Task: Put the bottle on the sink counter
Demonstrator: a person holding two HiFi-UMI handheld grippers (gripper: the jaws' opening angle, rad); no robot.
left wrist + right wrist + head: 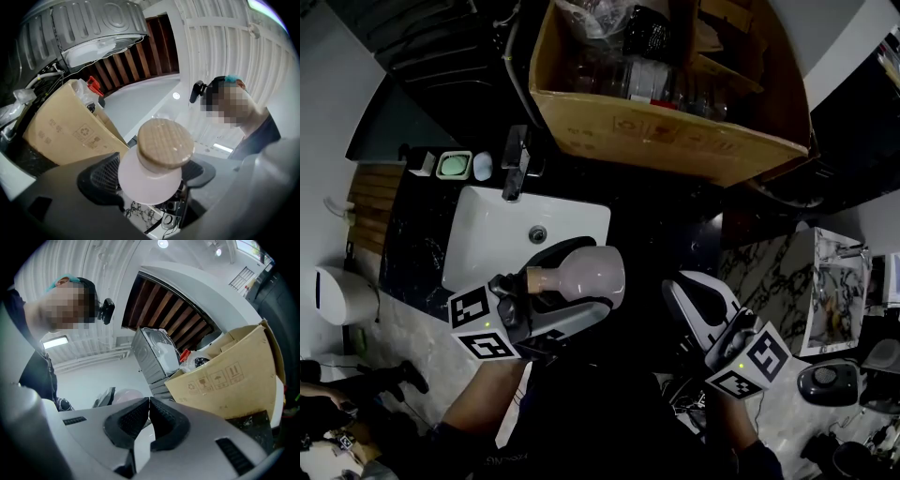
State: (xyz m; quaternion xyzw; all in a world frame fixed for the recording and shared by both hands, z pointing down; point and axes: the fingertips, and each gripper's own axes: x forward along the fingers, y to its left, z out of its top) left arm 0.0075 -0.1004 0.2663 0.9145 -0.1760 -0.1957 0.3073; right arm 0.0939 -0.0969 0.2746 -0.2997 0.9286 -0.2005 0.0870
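Observation:
A pale pink bottle point(592, 270) with a wooden cap point(542, 279) lies sideways in my left gripper point(574, 281), held in the air over the front of the white sink point(483, 239). In the left gripper view the cap point(165, 142) points at the camera, and the bottle's body point(140, 183) sits between the two black pads point(99, 177). My right gripper point(680, 289) hangs to the bottle's right over the black counter point(652, 230), shut with nothing in it. Its pads point(136, 418) touch, and the bottle point(125, 394) shows just behind them.
A black faucet point(516, 161) stands at the sink's back rim, with a green soap dish point(455, 165) to its left. A big open cardboard box point(666, 141) of bottles and bags fills the counter behind. A marbled box point(787, 281) stands at the right.

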